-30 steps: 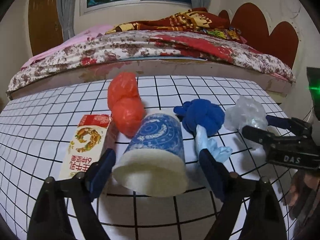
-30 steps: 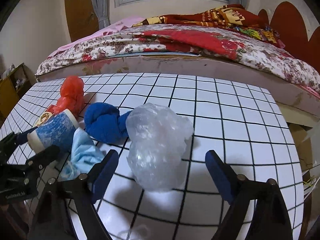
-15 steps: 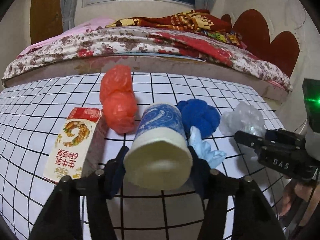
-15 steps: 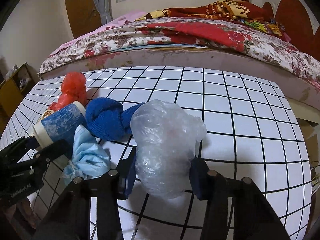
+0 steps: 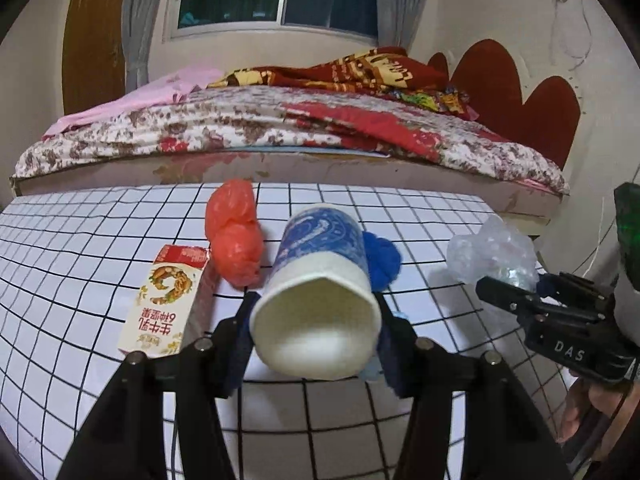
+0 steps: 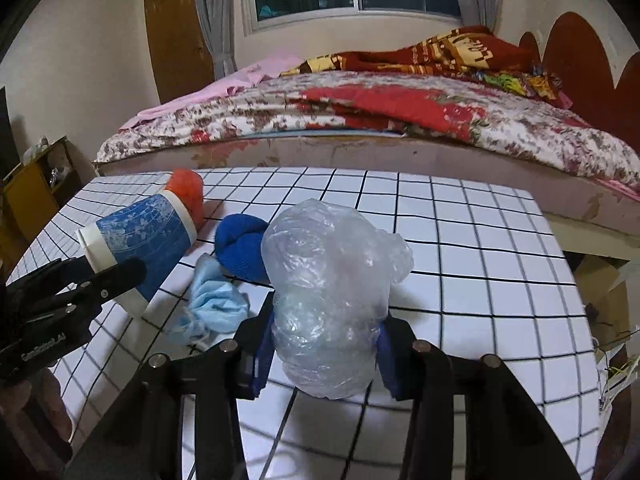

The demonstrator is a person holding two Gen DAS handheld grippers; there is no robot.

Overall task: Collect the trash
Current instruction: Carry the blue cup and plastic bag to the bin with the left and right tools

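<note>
Left tongs (image 5: 316, 340) are pinching the blue paper cup (image 5: 318, 292) above the bench (image 5: 80, 248); right tongs (image 6: 326, 350) are gripping the clear plastic bag (image 6: 332, 292) near its right edge.

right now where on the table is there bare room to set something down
Bare grid lies right of the clear plastic bag out to the table edge, and left of the carton. It is crowded around the cup, red bag, blue cloth and mask.
</note>
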